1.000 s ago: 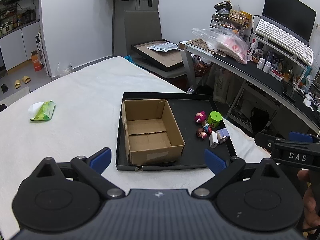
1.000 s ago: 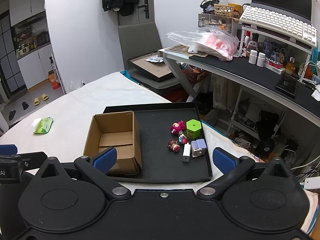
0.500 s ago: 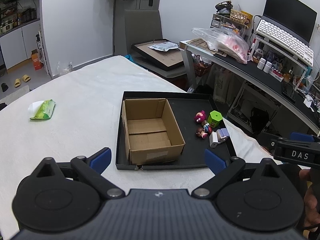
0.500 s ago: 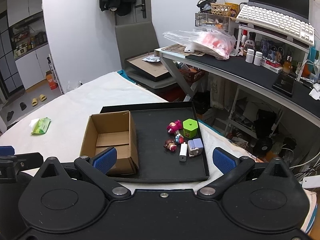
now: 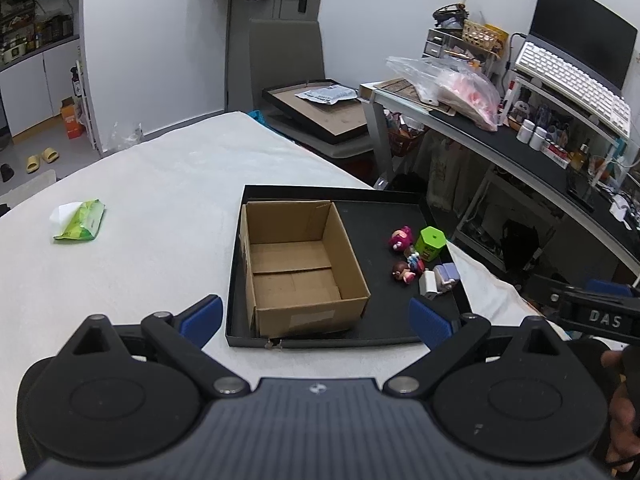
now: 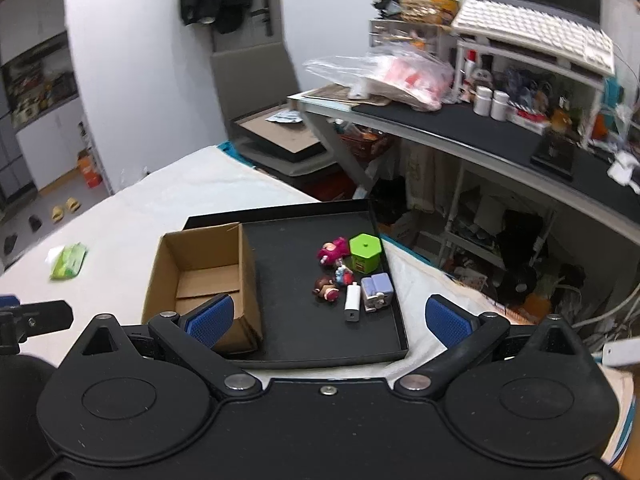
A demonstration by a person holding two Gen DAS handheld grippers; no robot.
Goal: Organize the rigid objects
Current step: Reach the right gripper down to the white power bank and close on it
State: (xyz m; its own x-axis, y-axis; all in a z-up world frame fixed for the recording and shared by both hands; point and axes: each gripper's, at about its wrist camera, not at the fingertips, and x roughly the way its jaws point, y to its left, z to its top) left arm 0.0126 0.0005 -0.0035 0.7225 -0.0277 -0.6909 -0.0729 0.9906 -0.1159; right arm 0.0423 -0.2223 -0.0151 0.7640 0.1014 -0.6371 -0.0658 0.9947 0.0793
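Observation:
A black tray (image 5: 400,332) (image 6: 384,350) lies on the white table and holds an empty cardboard box (image 5: 300,268) (image 6: 204,268) on its left side. On the right lie small toys: a green hexagonal box (image 5: 431,243) (image 6: 364,253), a pink figure (image 5: 400,239) (image 6: 332,252), a brown-haired figure (image 5: 404,272) (image 6: 326,287), a white stick (image 5: 427,285) (image 6: 352,303) and a lilac block (image 5: 446,274) (image 6: 377,286). My left gripper (image 5: 316,316) stands open, short of the tray's near edge. My right gripper (image 6: 328,318) is open above the tray's near part, holding nothing.
A green wipes pack (image 5: 80,226) (image 6: 68,261) lies on the table to the left. A desk (image 5: 520,152) with a keyboard, bottles and a plastic bag runs along the right. A grey chair (image 5: 288,56) with a framed board stands behind the table.
My right gripper has risen and tilted a little, so the tray and toys sit smaller and farther off. The left view is almost unchanged.

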